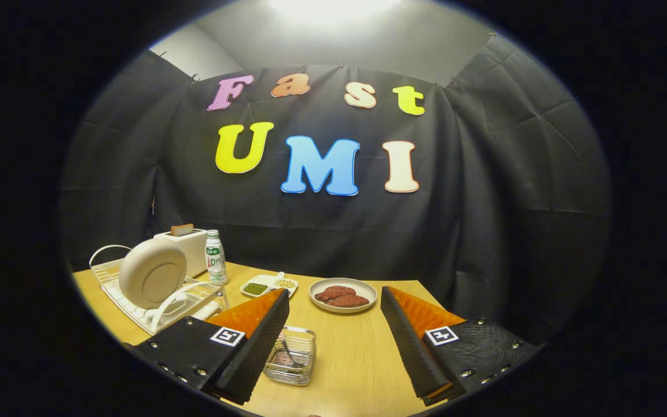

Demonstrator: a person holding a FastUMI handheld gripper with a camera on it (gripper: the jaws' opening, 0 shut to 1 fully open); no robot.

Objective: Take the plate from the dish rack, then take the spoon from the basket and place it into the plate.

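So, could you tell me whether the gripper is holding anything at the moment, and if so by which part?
Nothing is held. The gripper is open, its fingers spread apart above the table, with the plate standing in the rack.

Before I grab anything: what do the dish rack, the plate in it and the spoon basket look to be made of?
Dish rack: thin white rods, likely coated wire. Plate: cream, smooth, softly glossy, probably ceramic, possibly melamine. Basket: shiny fine mesh on a wire frame, looks like steel. The hand-held gripper is open, the basket between its fingers.
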